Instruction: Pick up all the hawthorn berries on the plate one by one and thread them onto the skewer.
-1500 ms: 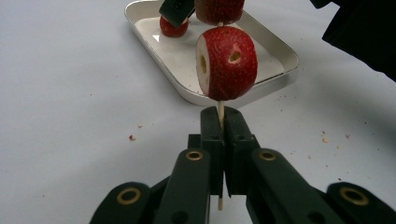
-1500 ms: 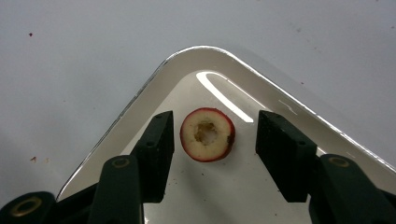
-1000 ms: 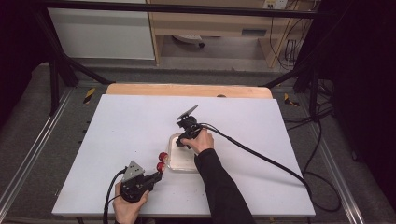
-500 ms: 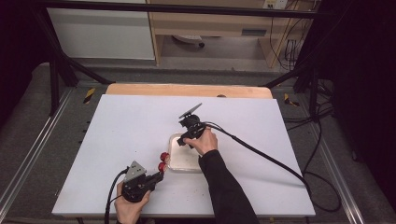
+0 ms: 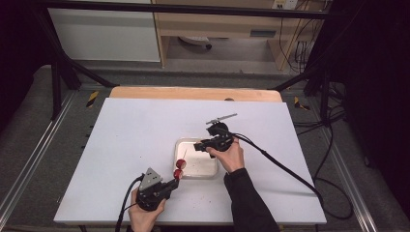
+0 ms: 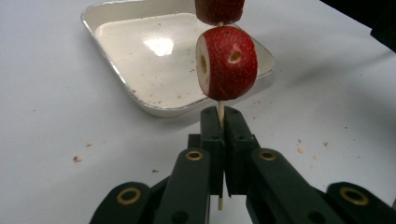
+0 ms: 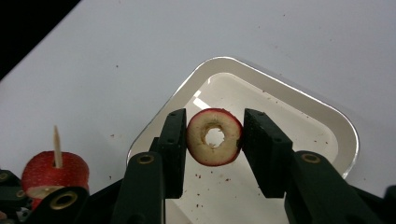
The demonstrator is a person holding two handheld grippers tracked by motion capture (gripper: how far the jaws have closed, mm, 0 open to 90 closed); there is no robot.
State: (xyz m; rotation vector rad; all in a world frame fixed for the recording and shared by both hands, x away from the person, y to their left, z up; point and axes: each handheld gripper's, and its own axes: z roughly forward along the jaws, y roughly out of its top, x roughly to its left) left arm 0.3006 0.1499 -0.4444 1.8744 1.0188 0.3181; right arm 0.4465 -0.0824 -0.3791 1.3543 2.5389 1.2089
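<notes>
**Ring to skewer**

Over the tray (image 5: 196, 164) at mid-desk (image 5: 125, 140), the right gripper (image 7: 215, 137) holds a cored fruit ring (image 7: 214, 136) by its red rim, its jaws closed partway on it, hole facing the camera. The left gripper (image 6: 221, 133), near the desk's front edge, has its jaws clamped tight on a thin wooden skewer (image 6: 220, 112), which already carries two red slices (image 6: 227, 63) stacked just above the jaws.

The step in hand looks like threading the ring onto the skewer tip (image 7: 56, 140). To do it well, the ring's hole should face the point squarely, with the skewer kept steady while the ring slides down along its axis. The grip on the rim should be light, as soft flesh may tear. Working above the tray would catch drips and crumbs.

The upper slice is cut off by the top edge of the left gripper view. In the high view the ring is too small to make out. What fruit this is cannot be told for sure.
</notes>
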